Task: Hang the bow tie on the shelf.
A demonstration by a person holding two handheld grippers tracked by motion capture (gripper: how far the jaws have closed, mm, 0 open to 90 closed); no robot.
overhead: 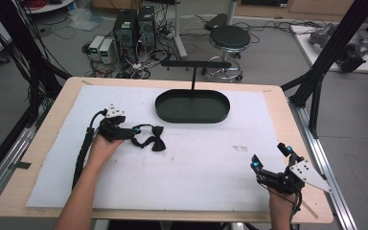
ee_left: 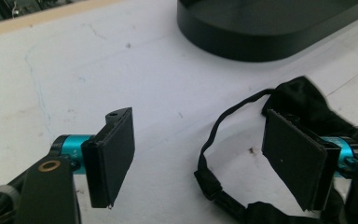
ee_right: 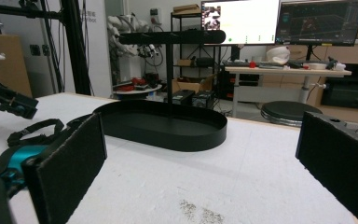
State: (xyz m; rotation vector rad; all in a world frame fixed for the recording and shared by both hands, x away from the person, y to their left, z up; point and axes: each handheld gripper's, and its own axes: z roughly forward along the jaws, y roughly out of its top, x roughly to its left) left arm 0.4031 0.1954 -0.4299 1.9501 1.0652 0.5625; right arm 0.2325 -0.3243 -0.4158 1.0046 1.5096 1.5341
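A black bow tie (overhead: 157, 141) with a thin strap lies on the white mat (overhead: 196, 163), left of centre. My left gripper (overhead: 135, 133) is open right at it. In the left gripper view (ee_left: 203, 144) the strap loop (ee_left: 213, 135) lies on the mat between the jaws, and the tie's fabric (ee_left: 307, 100) bunches behind the right pad (ee_left: 293, 158). My right gripper (overhead: 268, 155) stands open near the front right of the table, its jaws (ee_right: 205, 154) wide apart with nothing between them. From there the strap (ee_right: 32, 128) is visible at far left.
A black oval tray (overhead: 191, 119) sits at the back centre of the mat, with a T-shaped stand (overhead: 193, 79) rising from it (ee_right: 169, 70). Beyond the table are a stool (overhead: 229, 38), computers (overhead: 127, 28) and cables on the floor. Black frame posts (overhead: 316, 91) flank the table.
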